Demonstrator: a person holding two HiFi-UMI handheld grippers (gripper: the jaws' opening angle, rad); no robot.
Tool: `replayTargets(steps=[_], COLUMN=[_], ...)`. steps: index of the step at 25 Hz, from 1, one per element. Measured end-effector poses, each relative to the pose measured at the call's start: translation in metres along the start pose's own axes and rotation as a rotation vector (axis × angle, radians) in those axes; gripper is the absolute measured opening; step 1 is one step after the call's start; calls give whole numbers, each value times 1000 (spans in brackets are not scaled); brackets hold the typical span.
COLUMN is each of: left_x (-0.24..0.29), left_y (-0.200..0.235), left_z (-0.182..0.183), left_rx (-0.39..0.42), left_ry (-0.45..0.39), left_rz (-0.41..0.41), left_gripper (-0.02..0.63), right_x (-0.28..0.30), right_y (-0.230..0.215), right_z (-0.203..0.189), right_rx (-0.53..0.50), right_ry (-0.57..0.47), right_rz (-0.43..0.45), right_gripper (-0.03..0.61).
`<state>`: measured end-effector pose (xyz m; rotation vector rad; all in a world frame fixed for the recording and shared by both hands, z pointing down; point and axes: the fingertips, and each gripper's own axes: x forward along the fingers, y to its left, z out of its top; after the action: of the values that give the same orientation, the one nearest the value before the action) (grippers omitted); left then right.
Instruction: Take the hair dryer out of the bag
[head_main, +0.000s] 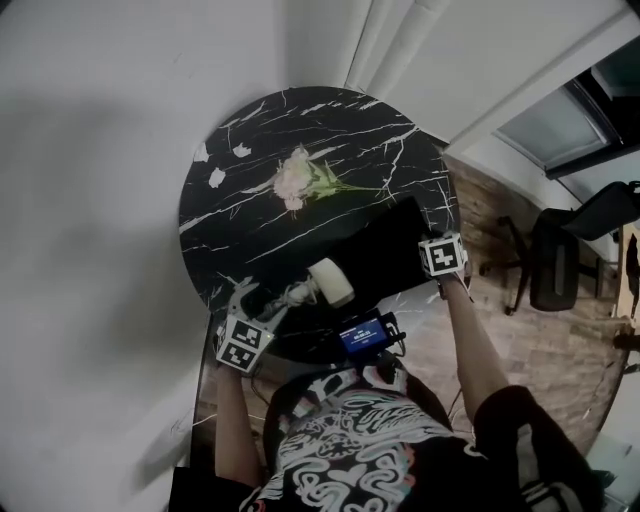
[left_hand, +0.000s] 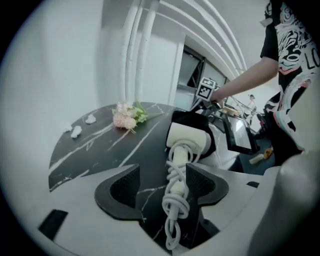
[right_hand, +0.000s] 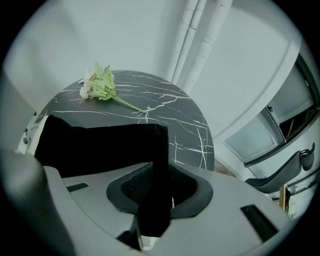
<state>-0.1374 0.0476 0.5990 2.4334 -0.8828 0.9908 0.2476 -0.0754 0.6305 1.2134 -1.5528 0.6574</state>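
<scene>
A white hair dryer (head_main: 330, 282) lies on the round black marble table (head_main: 240, 230), its head at the mouth of a black bag (head_main: 395, 250). In the left gripper view its cord-wrapped handle (left_hand: 177, 192) runs between the jaws of my left gripper (left_hand: 162, 182). Those jaws stand wide open, the left pad well clear of the cord. My left gripper (head_main: 262, 300) sits at the table's near left edge. My right gripper (right_hand: 157, 192) is shut on a fold of the bag (right_hand: 100, 145) at its right end, under the marker cube (head_main: 443, 255).
A pink flower sprig (head_main: 298, 178) lies mid-table beyond the bag, with small white scraps (head_main: 215, 178) at the left rim. A device with a lit blue screen (head_main: 365, 335) hangs at the person's chest. An office chair (head_main: 560, 255) stands off to the right.
</scene>
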Motion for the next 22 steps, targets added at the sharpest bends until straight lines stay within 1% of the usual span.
replayTargets(steps=[2, 4, 6, 7, 8, 10, 11, 14, 17, 19, 20, 22], left_x=[0, 1, 2, 3, 3, 1, 0, -4, -6, -8, -10, -18], left_y=[5, 4, 2, 3, 4, 7, 8, 8, -2, -8, -9, -9], left_z=[21, 41, 58, 65, 71, 84, 90, 106, 118, 125, 128, 133], left_rx=[15, 9, -34, -70, -114, -203, -235, -286, -327, -314, -295, -257], left_ry=[-72, -140, -204, -235, -268, -342, -374, -449, -486, -494, -495, -490], left_rz=[52, 69, 60, 55, 58, 79, 92, 113, 75, 80, 102, 172], left_gripper=[290, 290, 287, 265, 213, 73, 43, 15, 14, 14, 14, 14], right_x=[-12, -29, -44, -49, -55, -69, -77, -99, -122, -138, -145, -160], right_y=[6, 6, 10, 15, 20, 31, 38, 65, 89, 103, 109, 116], right_z=[5, 13, 16, 15, 13, 13, 15, 25, 32, 38, 41, 44], right_rx=[-17, -34, -17, 5, 29, 69, 81, 98, 125, 110, 90, 59], right_ry=[-47, -107, -155, -174, -197, -265, -307, -427, -536, -597, -621, -665], right_rz=[19, -12, -23, -13, 0, 25, 40, 109, 178, 220, 234, 263], right_gripper=[80, 84, 91, 99, 104, 104, 103, 97, 37, 23, 21, 21])
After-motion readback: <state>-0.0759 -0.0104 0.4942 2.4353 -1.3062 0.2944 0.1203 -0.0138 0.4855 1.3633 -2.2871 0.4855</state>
